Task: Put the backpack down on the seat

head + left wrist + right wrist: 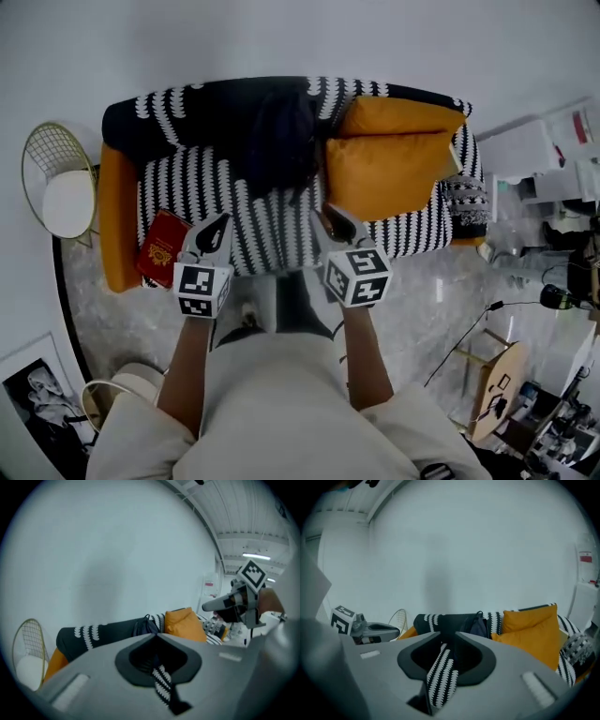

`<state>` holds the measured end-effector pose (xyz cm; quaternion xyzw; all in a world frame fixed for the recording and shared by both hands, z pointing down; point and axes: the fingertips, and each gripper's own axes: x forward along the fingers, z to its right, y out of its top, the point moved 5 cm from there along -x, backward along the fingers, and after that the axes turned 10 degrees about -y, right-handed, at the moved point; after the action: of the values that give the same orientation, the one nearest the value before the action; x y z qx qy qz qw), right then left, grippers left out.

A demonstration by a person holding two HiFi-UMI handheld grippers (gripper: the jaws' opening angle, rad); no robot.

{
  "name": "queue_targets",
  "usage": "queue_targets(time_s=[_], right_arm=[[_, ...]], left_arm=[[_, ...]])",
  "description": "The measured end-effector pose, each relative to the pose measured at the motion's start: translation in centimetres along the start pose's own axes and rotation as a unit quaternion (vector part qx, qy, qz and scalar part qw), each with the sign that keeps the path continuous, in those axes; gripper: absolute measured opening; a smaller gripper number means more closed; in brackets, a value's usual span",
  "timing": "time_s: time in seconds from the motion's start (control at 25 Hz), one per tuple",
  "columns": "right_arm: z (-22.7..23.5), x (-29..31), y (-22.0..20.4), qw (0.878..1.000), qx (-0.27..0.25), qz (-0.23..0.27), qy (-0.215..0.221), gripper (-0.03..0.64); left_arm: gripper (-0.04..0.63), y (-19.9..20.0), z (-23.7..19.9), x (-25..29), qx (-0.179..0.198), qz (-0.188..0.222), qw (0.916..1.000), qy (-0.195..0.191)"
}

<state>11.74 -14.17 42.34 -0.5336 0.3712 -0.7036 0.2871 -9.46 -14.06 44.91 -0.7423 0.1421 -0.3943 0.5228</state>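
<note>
Side by side, pointing forward: left claw (219, 219) closed, right claw (329, 213) barely parted.

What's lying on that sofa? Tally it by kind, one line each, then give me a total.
Orange cushions: 2
Patterned cushion: 1
Dark backpack: 1
Red flat item: 1
Total: 5

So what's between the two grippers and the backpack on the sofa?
Only bare black-and-white sofa seat lies between the left gripper, the right gripper and the backpack. The head view shows it.
</note>
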Motion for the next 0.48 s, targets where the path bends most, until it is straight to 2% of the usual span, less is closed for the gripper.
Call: queue_targets(time_s=[0.12,0.24,0.48], right_arm=[[-2.1,-3.7,1.9,0.999,-0.033,0.03,0.013,0.063],[-3.2,-7.7,3.6,0.997,-0.035,0.068,0.01,0.005],[-5.5,-15.2,4.8,0.992,-0.043,0.116,0.005,0.005]], left_arm=[[0.005,2.0,1.5,-3.2,0.019,0.023,0.9994,-0.016],[0.005,3.8,3.1,-6.1,0.043,0.039,0.9978,-0.033],[0.005,6.5,6.2,-11.4,0.089,0.065,0.9925,-0.053]])
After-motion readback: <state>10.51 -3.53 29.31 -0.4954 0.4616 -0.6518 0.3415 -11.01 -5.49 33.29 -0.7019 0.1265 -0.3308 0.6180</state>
